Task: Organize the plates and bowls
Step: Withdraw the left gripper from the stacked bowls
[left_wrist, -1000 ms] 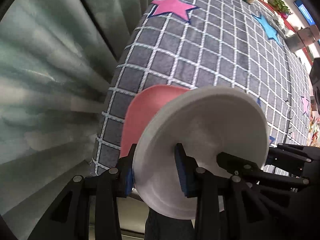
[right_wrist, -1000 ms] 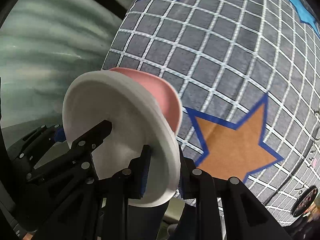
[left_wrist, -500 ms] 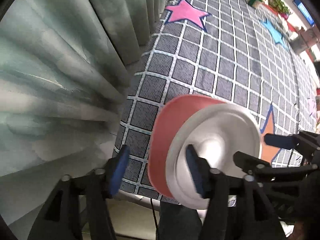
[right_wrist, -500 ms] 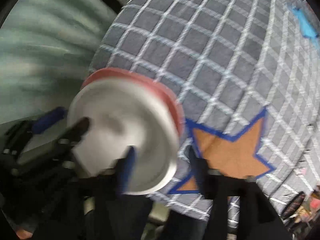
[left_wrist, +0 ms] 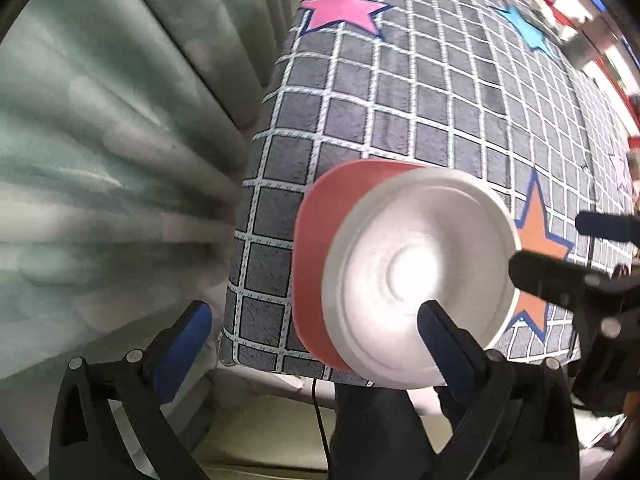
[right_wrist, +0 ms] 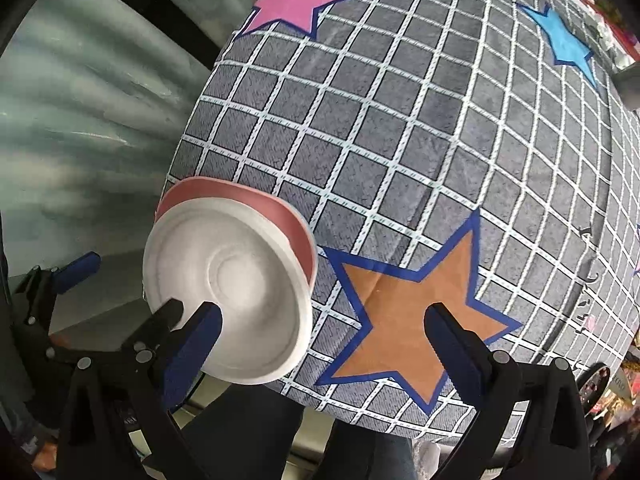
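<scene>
Two dishes sit stacked near the table's front corner, both grippers spread wide above them.

A white bowl [left_wrist: 416, 292] rests inside a pink bowl [left_wrist: 320, 248] on the grey checked cloth [right_wrist: 400, 128] of the table, just beside an orange star [right_wrist: 404, 320] printed on it. The left gripper [left_wrist: 316, 332] has its fingers opening, straddling the stack without touching it. The right gripper [right_wrist: 324, 332] is opening too, its left finger [right_wrist: 192, 344] overlapping the white bowl's rim in view, its right over the star.
</scene>
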